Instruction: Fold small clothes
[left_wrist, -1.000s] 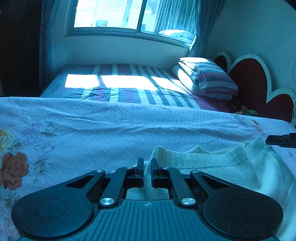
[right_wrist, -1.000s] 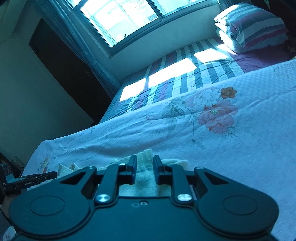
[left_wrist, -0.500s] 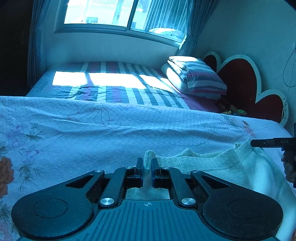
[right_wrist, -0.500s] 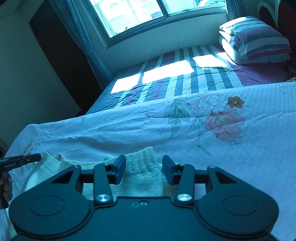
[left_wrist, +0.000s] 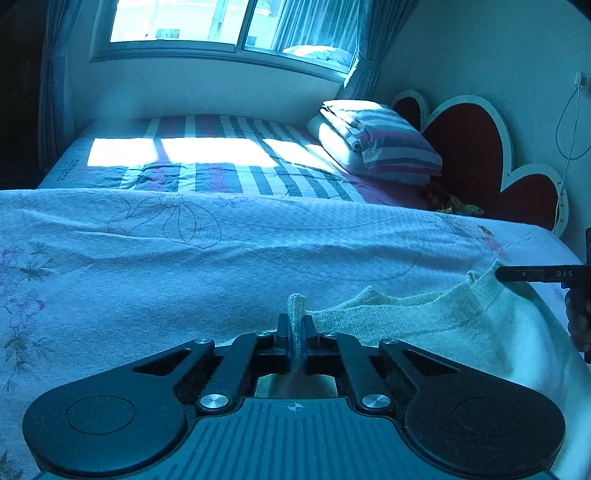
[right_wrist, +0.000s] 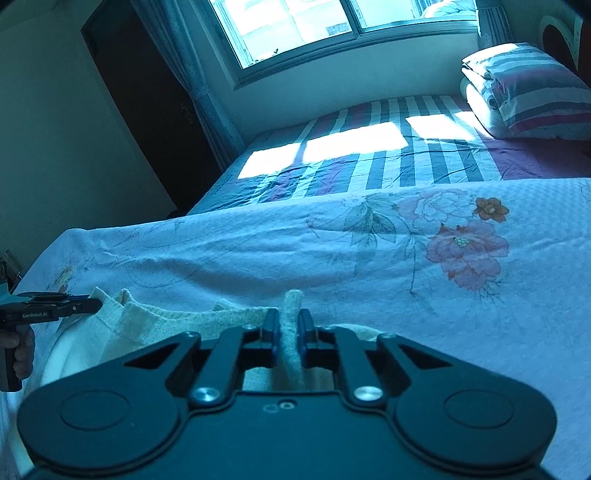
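Observation:
A cream knitted garment (left_wrist: 424, 321) lies on the floral bedspread (left_wrist: 184, 266), close in front of both grippers. My left gripper (left_wrist: 294, 325) has its jaws closing, and the pads pinch an upright fold of the garment's ribbed edge. Seen from the right wrist view, the same left gripper (right_wrist: 96, 304) sits at the garment's (right_wrist: 166, 325) left corner. My right gripper (right_wrist: 289, 325) is also closing, its pads pressing a ribbed fold at the opposite corner. In the left wrist view that right gripper (left_wrist: 502, 274) pokes in from the right edge.
Beyond the bedspread is a striped sheet (left_wrist: 221, 173) with a folded striped quilt and pillow (left_wrist: 380, 144) by a red heart headboard (left_wrist: 469, 147). A window (left_wrist: 221, 22) is at the back, a dark doorway (right_wrist: 147, 110) to the left. A hand (right_wrist: 18, 350) holds the left gripper's handle.
The right jaws spread wide around the ribbed corner, then closed on it. The left jaws loosened a little and pinched a fold, which now stands up between them.

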